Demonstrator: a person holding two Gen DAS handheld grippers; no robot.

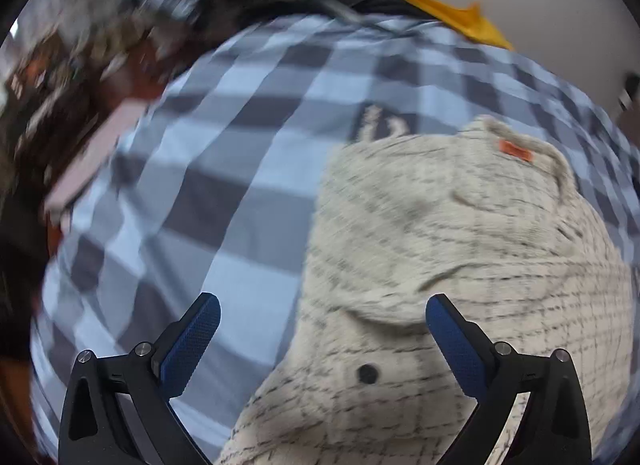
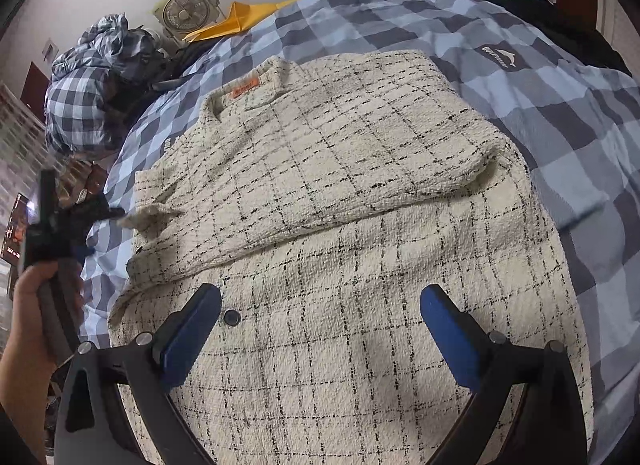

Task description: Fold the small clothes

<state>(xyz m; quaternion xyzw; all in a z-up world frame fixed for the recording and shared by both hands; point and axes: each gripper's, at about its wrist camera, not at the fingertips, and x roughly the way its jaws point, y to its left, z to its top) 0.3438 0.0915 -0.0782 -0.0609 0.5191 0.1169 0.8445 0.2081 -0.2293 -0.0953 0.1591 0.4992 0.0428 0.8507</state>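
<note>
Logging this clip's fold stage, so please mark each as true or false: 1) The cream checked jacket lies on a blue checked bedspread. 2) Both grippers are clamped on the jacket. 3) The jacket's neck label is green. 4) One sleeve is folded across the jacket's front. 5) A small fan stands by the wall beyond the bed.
1) True: the jacket lies on the bedspread.
2) False: the left gripper and the right gripper both have their jaws spread wide, holding nothing.
3) False: the label is orange.
4) True: the sleeve lies across the front.
5) True: the fan stands there, beside a yellow sheet.
</note>
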